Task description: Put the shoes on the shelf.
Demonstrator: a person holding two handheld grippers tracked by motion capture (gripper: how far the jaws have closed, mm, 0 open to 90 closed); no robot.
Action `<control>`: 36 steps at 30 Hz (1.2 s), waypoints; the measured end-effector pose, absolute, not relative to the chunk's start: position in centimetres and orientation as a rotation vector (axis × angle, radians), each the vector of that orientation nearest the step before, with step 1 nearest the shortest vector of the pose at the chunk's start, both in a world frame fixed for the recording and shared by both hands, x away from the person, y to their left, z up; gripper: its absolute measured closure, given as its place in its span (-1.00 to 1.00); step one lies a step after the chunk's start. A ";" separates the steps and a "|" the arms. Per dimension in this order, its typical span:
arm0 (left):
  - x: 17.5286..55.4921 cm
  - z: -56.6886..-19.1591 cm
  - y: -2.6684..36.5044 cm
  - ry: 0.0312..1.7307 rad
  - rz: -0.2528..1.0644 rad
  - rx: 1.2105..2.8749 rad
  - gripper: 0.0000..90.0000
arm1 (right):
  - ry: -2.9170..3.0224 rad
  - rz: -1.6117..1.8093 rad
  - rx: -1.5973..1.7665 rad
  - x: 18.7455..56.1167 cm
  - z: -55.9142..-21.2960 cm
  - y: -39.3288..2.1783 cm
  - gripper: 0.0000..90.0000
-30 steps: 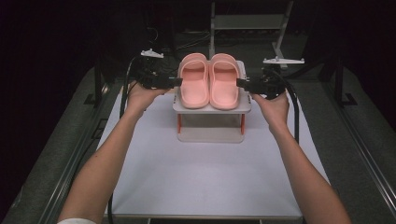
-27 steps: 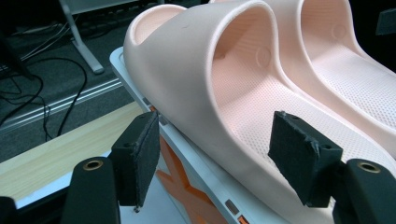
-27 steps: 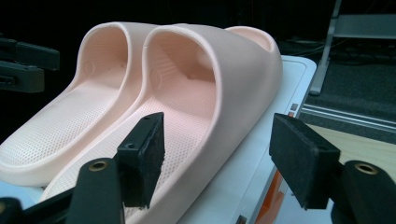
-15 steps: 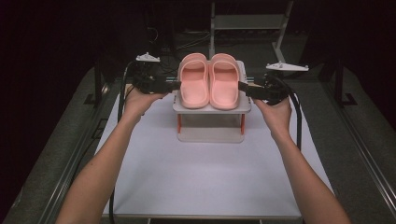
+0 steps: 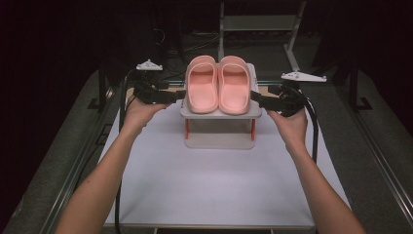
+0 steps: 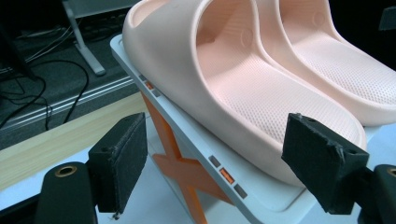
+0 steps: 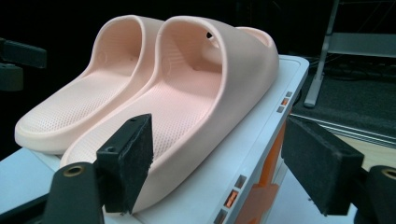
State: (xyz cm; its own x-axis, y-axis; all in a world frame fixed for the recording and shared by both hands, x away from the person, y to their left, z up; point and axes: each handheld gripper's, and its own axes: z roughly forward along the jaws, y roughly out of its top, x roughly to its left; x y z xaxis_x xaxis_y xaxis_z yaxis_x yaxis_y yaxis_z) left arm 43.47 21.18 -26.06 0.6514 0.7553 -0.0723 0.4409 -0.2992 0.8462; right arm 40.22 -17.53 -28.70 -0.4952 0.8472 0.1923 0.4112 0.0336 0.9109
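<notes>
White table top point(image 5: 209, 185): bare sheet nearest the camera in the high view; two forearms cross it from the bottom edge toward the far end.

Left gripper point(image 5: 179, 95): held at the left side of the stand, jaws pointing inward at the left slipper. Jaws spread, having just been opening. In the left gripper view point(image 6: 219, 154) the pads stand on either side of the slipper's outer edge and the shelf rim, with no pad pressing on either.

Right gripper point(image 5: 255, 98): held at the right side of the stand, jaws pointing inward at the right slipper. Jaws spread, likewise just opening. In the right gripper view point(image 7: 219, 163) the slipper's side wall and the shelf edge sit in the gap; the near pad looks just clear of the sole, though the angle makes this hard to judge.

Stand point(image 5: 220, 127): small white two-level shelf with orange uprights, set toward the far end of the table top, between the two grippers.

Pair of pink slippers point(image 5: 219, 84): resting side by side on the stand's top shelf, touching each other, soles down, toe ends away from the person.

Background: dark floor, cables and a grey metal frame point(image 5: 258, 22) behind the table.
</notes>
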 end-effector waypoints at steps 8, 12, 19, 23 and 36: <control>42.9 -26.6 21.7 0.951 0.427 1.942 -0.56 | 1.913 1.451 1.278 39.6 -29.1 -17.9 -0.48; 42.6 -26.9 22.0 0.954 0.424 1.939 -0.57 | 1.913 1.443 1.277 39.3 -29.2 -18.1 -0.49; 42.0 -27.2 22.3 0.958 0.427 1.937 -0.59 | 1.917 1.442 1.276 38.7 -29.6 -18.5 -0.49; 41.7 -27.3 22.3 0.952 0.432 1.935 -0.60 | 1.920 1.441 1.281 38.3 -30.0 -18.8 -0.50; 41.1 -28.1 22.3 0.958 0.440 1.923 -0.63 | 1.913 1.456 1.291 37.4 -30.7 -19.5 -0.52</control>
State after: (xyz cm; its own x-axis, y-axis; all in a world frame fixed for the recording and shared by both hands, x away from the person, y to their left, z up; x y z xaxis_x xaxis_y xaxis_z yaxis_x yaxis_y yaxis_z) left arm 41.10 22.27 -28.10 0.6341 0.7694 -0.0764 0.4431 -0.2805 0.8515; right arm 37.37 -19.51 -30.71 -0.4870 0.8496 0.2025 0.4217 0.0256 0.9064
